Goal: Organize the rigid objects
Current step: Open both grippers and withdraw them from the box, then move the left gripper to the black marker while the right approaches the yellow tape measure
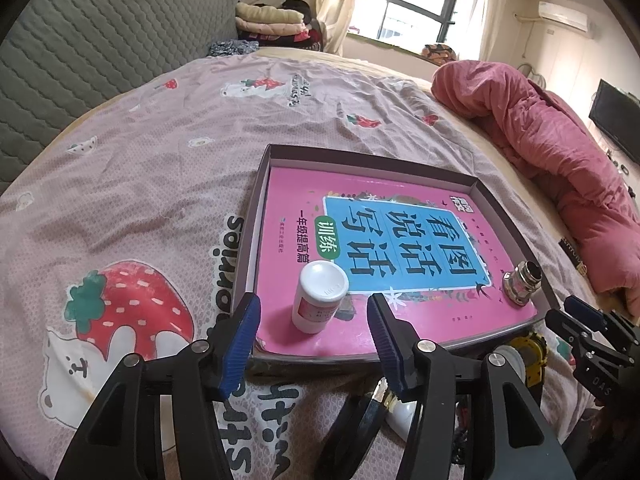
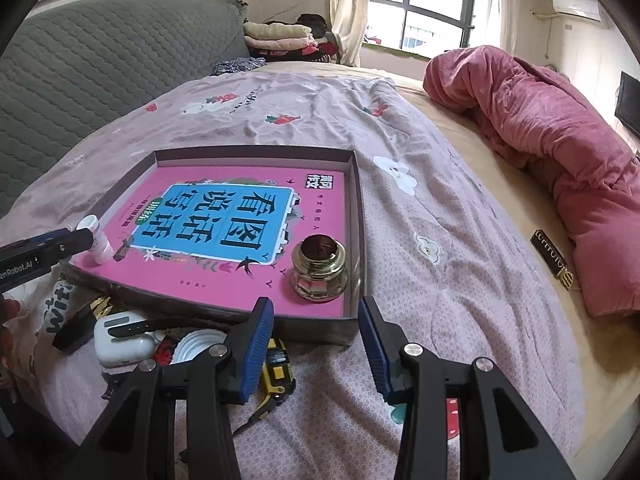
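A shallow grey box (image 1: 360,159) (image 2: 252,153) lies on the bed with a pink book (image 1: 288,200) (image 2: 224,288) flat inside it. A white pill bottle (image 1: 320,292) (image 2: 96,240) stands upright on the book's near left corner. My left gripper (image 1: 313,311) is open around it, one blue pad on each side with a gap to both. A brass and steel fitting (image 1: 522,282) (image 2: 318,266) stands on the book's near right corner. My right gripper (image 2: 316,312) is open just in front of it, holding nothing.
Loose items lie on the strawberry-print sheet in front of the box: a white earbud case (image 2: 124,340), a white lid (image 2: 196,344), a yellow tape measure (image 2: 276,372) and a black strap (image 2: 76,332). A rolled pink quilt (image 2: 560,160) lies at right, a black tag (image 2: 552,260) beside it.
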`<state>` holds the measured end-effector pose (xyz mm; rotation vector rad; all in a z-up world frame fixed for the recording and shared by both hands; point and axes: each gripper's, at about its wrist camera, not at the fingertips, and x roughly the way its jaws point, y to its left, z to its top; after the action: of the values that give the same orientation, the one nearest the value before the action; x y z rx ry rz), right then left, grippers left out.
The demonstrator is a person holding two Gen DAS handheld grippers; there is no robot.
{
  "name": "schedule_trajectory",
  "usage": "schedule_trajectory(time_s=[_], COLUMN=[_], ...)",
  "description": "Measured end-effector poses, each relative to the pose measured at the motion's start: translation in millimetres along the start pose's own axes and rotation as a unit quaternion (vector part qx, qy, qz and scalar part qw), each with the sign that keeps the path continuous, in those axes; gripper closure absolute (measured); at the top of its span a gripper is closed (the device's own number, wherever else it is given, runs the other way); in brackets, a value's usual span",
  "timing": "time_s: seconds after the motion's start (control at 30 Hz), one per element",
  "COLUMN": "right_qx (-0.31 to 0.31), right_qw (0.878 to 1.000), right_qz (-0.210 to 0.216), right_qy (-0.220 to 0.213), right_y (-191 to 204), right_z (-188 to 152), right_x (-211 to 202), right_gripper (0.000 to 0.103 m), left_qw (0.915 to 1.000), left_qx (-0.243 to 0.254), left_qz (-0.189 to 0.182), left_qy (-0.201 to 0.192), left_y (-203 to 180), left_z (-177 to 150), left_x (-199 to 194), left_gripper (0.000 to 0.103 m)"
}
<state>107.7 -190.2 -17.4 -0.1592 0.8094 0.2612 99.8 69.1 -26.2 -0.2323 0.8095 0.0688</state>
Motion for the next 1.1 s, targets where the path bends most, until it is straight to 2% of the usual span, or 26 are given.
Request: schedule_trajectory(time_s=[0.37, 0.73, 1.1], right_qx=[-0.017, -0.016, -0.019], right_qw=[1.0, 1.0, 0.999], right_qz=[0.003, 0.011, 0.018], right_qy=[-0.012, -0.021, -0.023], right_y=[7, 8, 12], right_z=[-1, -3, -7], right_x=[-12, -27, -41], right_gripper=[0.056, 0.055, 0.055], left_qw=[0.9999, 0.9997, 0.9992], left_qx=[0.012, 0.024, 0.035], left_qz=[0.0, 0.009, 0.019], left_qy=[-0.002, -0.006, -0.003], left_y=[-5, -11, -12], left_z=[-4, -11, -21], left_x=[-10, -25, -41], left_gripper=[0.044, 0.037, 0.036])
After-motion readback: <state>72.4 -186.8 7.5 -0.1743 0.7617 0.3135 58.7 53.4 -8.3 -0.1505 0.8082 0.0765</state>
